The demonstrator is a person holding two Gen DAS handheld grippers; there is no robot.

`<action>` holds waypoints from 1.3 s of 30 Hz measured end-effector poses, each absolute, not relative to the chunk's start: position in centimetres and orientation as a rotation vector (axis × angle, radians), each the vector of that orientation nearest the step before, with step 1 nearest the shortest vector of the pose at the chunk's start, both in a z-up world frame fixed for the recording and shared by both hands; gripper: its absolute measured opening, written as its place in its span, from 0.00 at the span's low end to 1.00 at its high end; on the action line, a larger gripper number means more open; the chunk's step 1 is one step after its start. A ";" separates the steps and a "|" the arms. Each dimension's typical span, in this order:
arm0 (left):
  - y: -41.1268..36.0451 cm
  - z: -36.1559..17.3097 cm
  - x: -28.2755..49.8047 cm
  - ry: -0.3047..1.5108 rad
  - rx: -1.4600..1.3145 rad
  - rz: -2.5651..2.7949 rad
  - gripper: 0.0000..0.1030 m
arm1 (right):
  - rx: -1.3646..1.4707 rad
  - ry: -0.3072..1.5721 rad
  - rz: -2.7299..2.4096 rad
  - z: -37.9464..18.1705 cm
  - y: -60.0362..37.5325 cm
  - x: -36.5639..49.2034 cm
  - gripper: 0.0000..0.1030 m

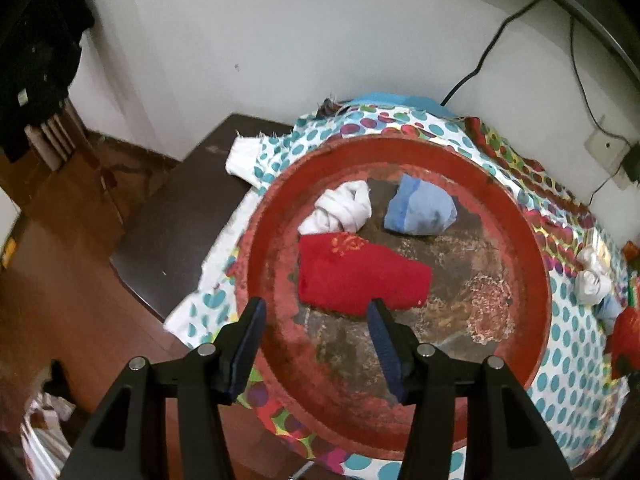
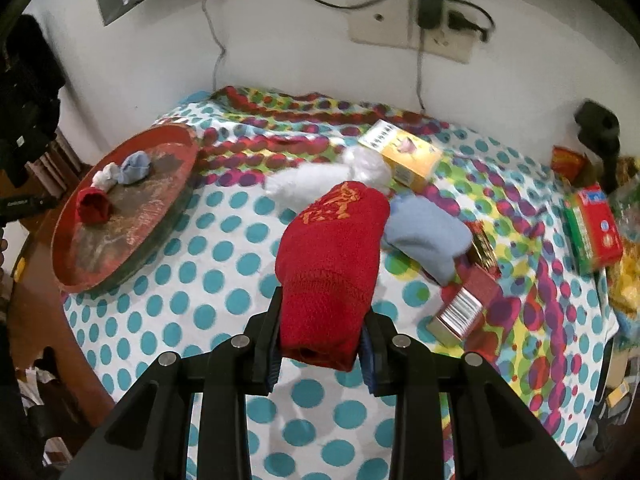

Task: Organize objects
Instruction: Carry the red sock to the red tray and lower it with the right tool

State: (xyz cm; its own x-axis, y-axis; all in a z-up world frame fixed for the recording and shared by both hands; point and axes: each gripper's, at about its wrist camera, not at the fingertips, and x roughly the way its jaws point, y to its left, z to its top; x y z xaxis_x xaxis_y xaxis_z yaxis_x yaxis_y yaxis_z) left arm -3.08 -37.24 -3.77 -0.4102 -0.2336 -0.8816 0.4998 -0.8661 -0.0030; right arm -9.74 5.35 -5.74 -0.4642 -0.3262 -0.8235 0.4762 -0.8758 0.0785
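Red sock roll (image 2: 330,268) is sitting clamped in my right claw (image 2: 320,344), cuff end down between the pads, gold-print end sticking up and away. I'm carrying it clear of the bench w/ its dotted cloth (image 2: 208,292), and the judgement is it's heading for the red tray (image 2: 132,264) off to the left edge, where a white roll (image 2: 105,176), a blue roll (image 2: 135,172) and another red roll (image 2: 94,207) are already lying.

To do this well I'm thinking: keep the squeeze steady since knit fabric is slipping easily, hold it high enough to clear the tray rim, and aim for bare tray floor near its twin, not on top of the others. Also avoiding a brush w/ the white bundle (image 2: 340,172) and pale blue roll (image 2: 428,240) just behind it on the cloth, plus the boxes (image 2: 408,156) further back.

Left claw (image 1: 316,308) is hanging over the tray w/ pads standing wide apart, nothing between them; red roll in tray (image 1: 356,276) is lying just beyond the tips, right tip overlapping its near edge in view, contact can't be told. Likely best to be pulling the left one back so both aren't crowding the tray.
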 end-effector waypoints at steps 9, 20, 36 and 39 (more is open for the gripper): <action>-37.0 -2.0 -1.8 0.413 1.359 -2.306 0.52 | 1.143 0.281 -2.246 -3.9 -2.2 -9.4 0.29; -40.8 -1.3 1.2 0.494 1.289 -2.206 0.52 | 1.092 0.367 -2.096 -3.6 -12.3 -9.2 0.29; -44.7 -0.6 4.9 0.591 1.218 -2.110 0.52 | 1.156 0.452 -1.986 -6.2 -23.0 -11.2 0.29; -45.2 -0.5 5.4 0.605 1.210 -2.100 0.52 | 1.166 0.474 -1.973 -6.9 -24.2 -11.2 0.29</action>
State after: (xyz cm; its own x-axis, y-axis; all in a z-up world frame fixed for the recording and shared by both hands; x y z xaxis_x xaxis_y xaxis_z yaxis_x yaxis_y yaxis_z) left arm 5.40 -45.22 -0.52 -0.3775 -0.2933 -0.8783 0.7154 -0.6946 -0.0755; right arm -11.19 -24.19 -6.92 -0.2750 -0.4342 -0.8578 0.7765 -0.6264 0.0681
